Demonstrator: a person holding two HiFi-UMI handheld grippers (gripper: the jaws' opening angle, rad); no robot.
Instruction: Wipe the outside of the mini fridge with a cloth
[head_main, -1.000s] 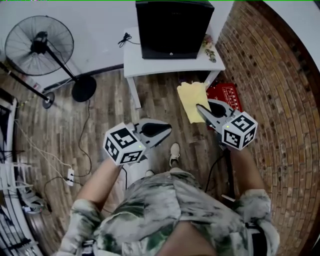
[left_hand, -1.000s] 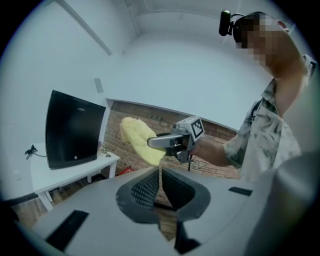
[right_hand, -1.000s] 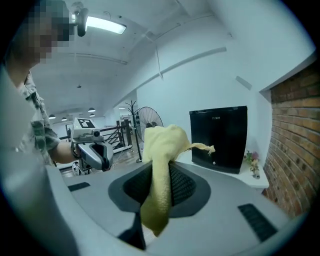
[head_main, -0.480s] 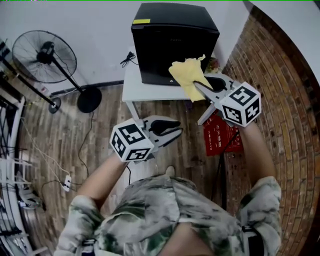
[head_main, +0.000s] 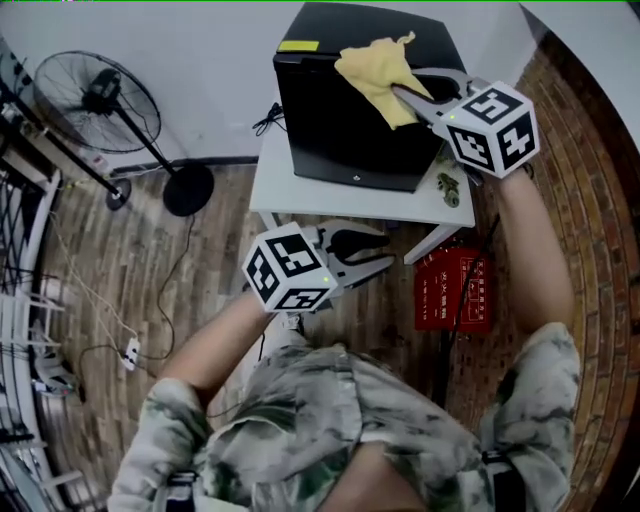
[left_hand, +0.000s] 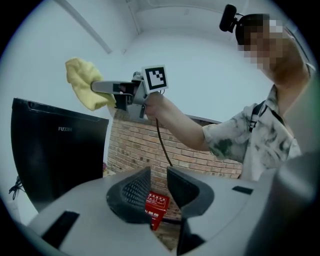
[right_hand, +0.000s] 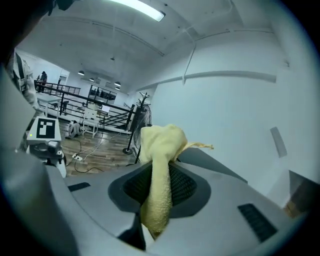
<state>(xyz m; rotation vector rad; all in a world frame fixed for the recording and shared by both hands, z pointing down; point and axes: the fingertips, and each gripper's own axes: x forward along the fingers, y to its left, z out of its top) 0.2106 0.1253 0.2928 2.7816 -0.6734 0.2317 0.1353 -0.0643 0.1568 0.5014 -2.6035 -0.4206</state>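
The black mini fridge (head_main: 355, 100) stands on a small white table (head_main: 300, 195) against the wall; the left gripper view shows its side (left_hand: 55, 155). My right gripper (head_main: 398, 92) is shut on a yellow cloth (head_main: 375, 62), held over the fridge's top near its front right. In the right gripper view the cloth (right_hand: 159, 165) hangs bunched between the jaws of the right gripper (right_hand: 159, 172). My left gripper (head_main: 388, 250) hovers open and holds nothing, below the table's front edge. Its jaws (left_hand: 158, 175) stand apart, and it sees the cloth (left_hand: 82, 87) raised above the fridge.
A red box (head_main: 450, 290) lies on the wood floor by the brick wall (head_main: 600, 250), right of the table. A standing fan (head_main: 100, 95) is at the left. Cables and a power strip (head_main: 130, 350) trail over the floor, and metal railing lines the left edge.
My right gripper has risen with the cloth from low above the floor to over the fridge top. The person has stepped closer to the fridge. The left gripper stays open.
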